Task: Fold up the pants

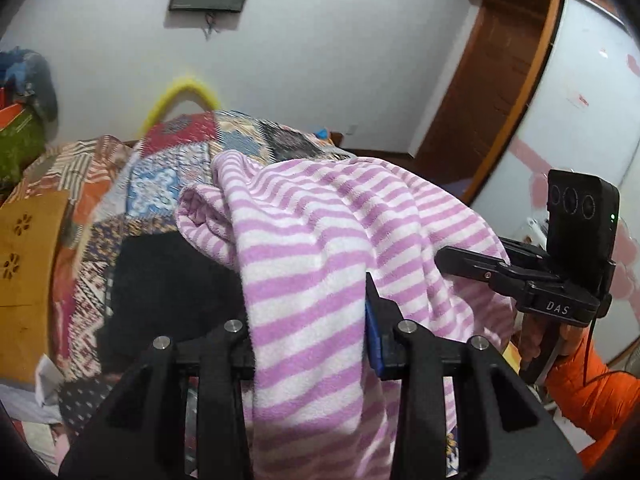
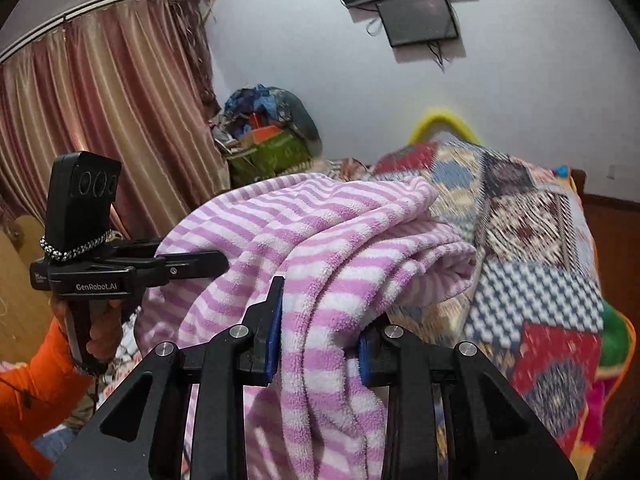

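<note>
Gripping bunched striped pants (image 1: 312, 248), the left gripper (image 1: 308, 320) holds them above a patchwork bedspread (image 1: 168, 168). From the right wrist, the right gripper (image 2: 320, 320) clamps another fold of fabric. Thick, uneven bunches could likely slip from either grip, spoiling the fold.

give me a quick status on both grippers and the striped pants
Left gripper and right gripper both shut on the pink-and-white striped fleece pants. Pants bunched, held above the patchwork quilt. Nothing in the way.
</note>
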### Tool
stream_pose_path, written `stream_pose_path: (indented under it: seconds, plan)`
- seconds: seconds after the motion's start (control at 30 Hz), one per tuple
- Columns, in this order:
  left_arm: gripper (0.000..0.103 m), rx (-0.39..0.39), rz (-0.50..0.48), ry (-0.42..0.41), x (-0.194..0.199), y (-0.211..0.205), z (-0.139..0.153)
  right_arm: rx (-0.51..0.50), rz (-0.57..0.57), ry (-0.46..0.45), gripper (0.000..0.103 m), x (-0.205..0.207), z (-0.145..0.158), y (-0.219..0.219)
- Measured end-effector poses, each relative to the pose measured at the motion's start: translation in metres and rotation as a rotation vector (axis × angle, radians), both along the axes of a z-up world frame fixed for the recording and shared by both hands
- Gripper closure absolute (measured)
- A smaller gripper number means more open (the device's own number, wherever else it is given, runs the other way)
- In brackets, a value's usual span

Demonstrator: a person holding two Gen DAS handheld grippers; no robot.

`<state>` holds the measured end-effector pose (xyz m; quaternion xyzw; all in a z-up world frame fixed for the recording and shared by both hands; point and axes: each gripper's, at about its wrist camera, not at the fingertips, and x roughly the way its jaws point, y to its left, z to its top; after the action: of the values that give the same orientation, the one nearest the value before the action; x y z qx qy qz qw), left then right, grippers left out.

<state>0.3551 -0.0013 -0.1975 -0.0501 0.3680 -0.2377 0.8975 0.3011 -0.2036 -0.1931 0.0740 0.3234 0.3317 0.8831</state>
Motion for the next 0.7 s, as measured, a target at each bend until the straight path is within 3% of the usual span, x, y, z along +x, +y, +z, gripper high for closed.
stream_pose_path:
  seconds: [0.33, 0.7]
  plan:
    - [0.067, 0.005, 0.092, -0.002, 0.063, 0.067, -0.01, 0.006, 0.046, -0.02, 0.077, 0.065, -0.015, 0.058]
    - [0.067, 0.048, 0.137, 0.034, 0.145, 0.116, -0.055, -0.029, 0.059, 0.032, 0.077, 0.128, -0.049, 0.109]
